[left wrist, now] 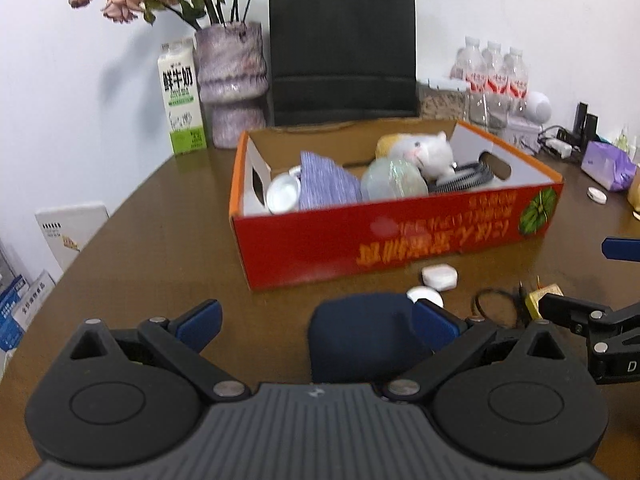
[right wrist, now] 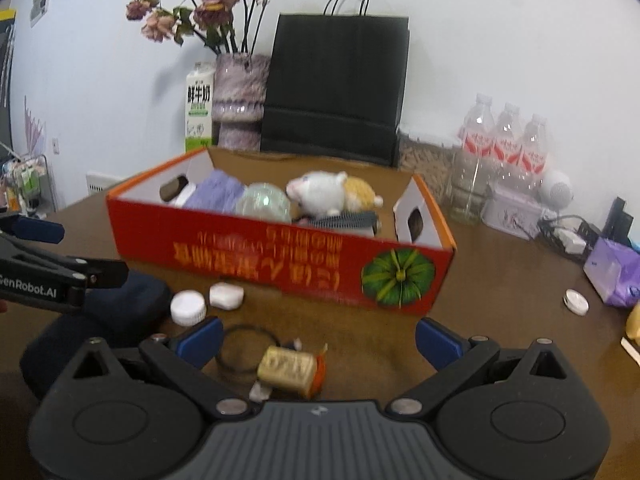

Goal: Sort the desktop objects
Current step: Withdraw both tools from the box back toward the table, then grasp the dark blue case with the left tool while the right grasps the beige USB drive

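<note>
A red cardboard box (left wrist: 384,240) stands on the brown table and shows in the right wrist view (right wrist: 280,256) too. It holds a white plush toy (left wrist: 428,152), a clear ball (left wrist: 394,180), a purple cloth (left wrist: 324,184) and a black comb. My left gripper (left wrist: 320,320) is open, with a dark blue pouch (left wrist: 360,332) between its fingers. My right gripper (right wrist: 318,338) is open over a small gold box (right wrist: 288,368) and a black ring (right wrist: 240,348). A white cap (right wrist: 188,307) and a white case (right wrist: 226,295) lie in front of the box.
A milk carton (left wrist: 182,100), a vase of dried flowers (left wrist: 232,84) and a black paper bag (left wrist: 342,48) stand behind the box. Water bottles (right wrist: 504,140), a purple tissue pack (right wrist: 614,276), cables and a round white lid (right wrist: 576,302) are at the right.
</note>
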Motion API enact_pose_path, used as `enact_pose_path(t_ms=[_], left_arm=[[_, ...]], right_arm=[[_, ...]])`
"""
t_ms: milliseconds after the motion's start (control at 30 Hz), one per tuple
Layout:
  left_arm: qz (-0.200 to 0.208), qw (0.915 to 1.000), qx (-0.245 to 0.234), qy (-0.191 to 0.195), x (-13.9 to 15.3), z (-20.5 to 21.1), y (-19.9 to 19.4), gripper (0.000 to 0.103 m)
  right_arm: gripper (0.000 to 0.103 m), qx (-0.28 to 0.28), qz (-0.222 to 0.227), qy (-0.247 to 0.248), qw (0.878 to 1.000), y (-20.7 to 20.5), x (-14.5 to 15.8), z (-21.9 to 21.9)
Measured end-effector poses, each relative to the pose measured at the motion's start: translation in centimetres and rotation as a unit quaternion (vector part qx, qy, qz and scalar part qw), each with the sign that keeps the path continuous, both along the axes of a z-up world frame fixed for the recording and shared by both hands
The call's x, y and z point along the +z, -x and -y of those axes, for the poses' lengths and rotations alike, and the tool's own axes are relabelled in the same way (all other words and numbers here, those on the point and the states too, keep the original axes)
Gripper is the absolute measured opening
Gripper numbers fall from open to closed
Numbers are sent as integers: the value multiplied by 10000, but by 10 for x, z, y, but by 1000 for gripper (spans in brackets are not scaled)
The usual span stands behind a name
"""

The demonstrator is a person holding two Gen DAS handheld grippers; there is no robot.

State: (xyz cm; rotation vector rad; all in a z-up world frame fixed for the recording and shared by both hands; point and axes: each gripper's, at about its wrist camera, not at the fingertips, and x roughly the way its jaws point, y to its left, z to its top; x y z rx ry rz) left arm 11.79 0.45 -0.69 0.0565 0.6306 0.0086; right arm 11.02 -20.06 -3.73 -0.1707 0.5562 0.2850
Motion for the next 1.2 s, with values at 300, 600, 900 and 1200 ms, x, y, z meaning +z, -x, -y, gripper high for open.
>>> enact_pose_path(t_ms=[300,600,900,1200], left_arm=[[-340,9994,-77,78,-14,11,5,103],[-618,9980,-71,84,-23,17,-2,103],[-696,9973,-14,238,-28,13,-3,98],[-455,9978,-219,418,-20,13,4,67]], right_arm=[[103,-21,-204,-27,9998,11,-12,4],[103,-40,-289,-55,9996,13,-17,6],[103,-45,-341,-57,9994,10,-20,6],[103,-43,-344,-45,9994,10,-21,5]])
